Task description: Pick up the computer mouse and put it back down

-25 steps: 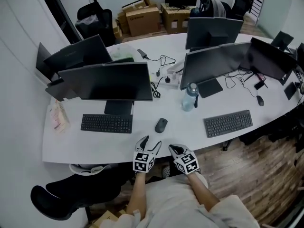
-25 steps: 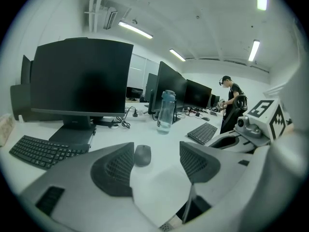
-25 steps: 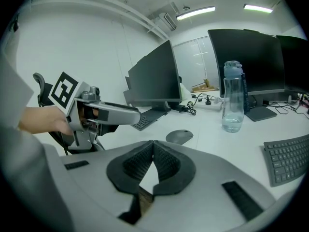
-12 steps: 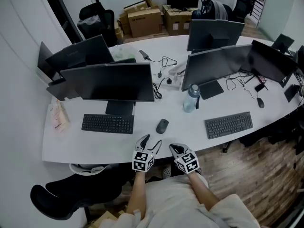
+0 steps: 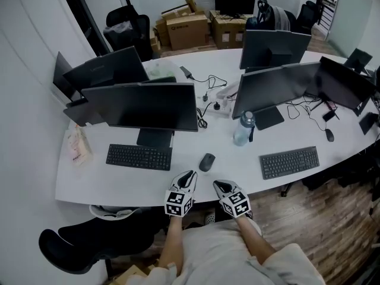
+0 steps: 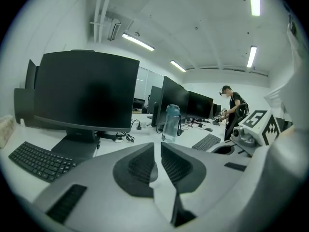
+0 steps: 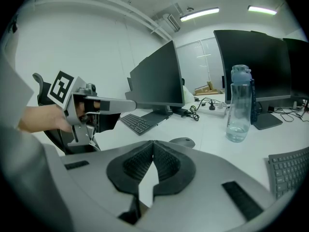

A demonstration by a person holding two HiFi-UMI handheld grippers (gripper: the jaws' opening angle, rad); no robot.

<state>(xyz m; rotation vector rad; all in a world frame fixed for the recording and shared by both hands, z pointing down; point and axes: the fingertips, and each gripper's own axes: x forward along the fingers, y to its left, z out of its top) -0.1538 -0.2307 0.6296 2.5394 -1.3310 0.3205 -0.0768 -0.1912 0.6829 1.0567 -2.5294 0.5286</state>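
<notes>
1. A curved white desk [image 5: 119,180] in an office is recorded, with several dark monitors standing on it.
2. A black keyboard [image 5: 139,157] is noted ahead of the left gripper [image 5: 189,175] and to its left, in front of a wide monitor [image 5: 142,105].
3. The left gripper is held over the desk's near edge. Its jaws have just been closing and are now nearly together, with only a narrow slit left between the pads. Nothing is gripped.
4. The computer mouse [image 5: 206,162] is found lying on the desk, just ahead of the left gripper's tips and slightly to their right. It is clear of both grippers.
5. The right gripper [image 5: 218,184] is held beside the left one, with its jaws closed tip to tip and nothing between them. The mouse is seen just beyond its tips.
6. A clear water bottle [image 5: 243,129] stands upright further ahead of the right gripper, and a second keyboard [image 5: 289,162] lies to its right.
</notes>
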